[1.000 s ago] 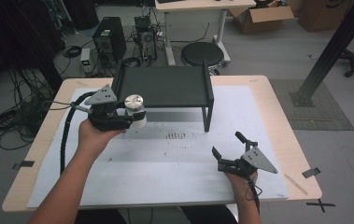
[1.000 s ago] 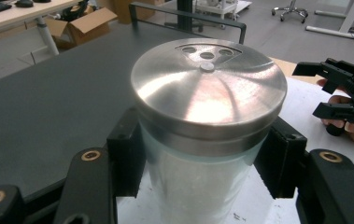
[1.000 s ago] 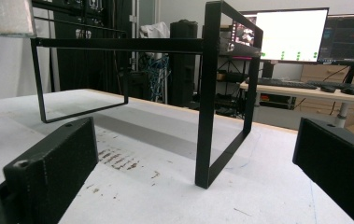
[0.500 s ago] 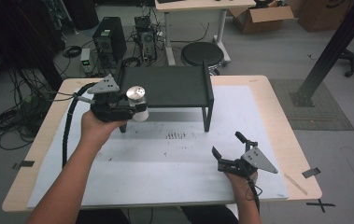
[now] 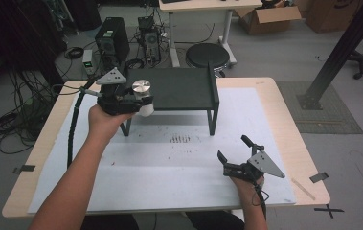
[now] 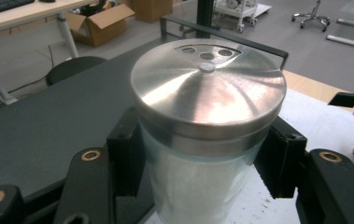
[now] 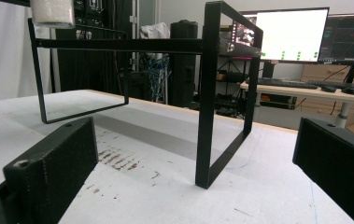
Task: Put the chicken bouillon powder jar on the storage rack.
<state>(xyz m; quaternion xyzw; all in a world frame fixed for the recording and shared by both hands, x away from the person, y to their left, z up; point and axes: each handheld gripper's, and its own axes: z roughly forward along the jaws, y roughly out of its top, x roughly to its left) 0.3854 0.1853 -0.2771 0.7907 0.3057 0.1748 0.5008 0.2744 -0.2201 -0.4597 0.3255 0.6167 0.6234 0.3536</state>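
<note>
My left gripper [image 5: 138, 101] is shut on a glass shaker [image 5: 143, 96] with a steel perforated lid [image 6: 207, 86], holding it upright in the air at the front left corner of a black metal shelf [image 5: 179, 88]. In the left gripper view both black jaws press against the glass just under the lid. The shaker's white bottom [image 7: 52, 12] hangs at the shelf's top level in the right gripper view. My right gripper [image 5: 235, 154] rests open on the white mat near the table's front right, jaws wide apart and pointing toward the shelf [image 7: 209, 93].
A white mat [image 5: 169, 163] covers the wooden table, with dark scuff marks [image 5: 180, 139] in front of the shelf. Behind the table are a round stool [image 5: 207, 55], a computer tower [image 5: 110, 36] and cables on the floor.
My left gripper has carried the shaker upward and to the right, from beside the shelf's left end to level with its top. The right gripper has stayed put.
</note>
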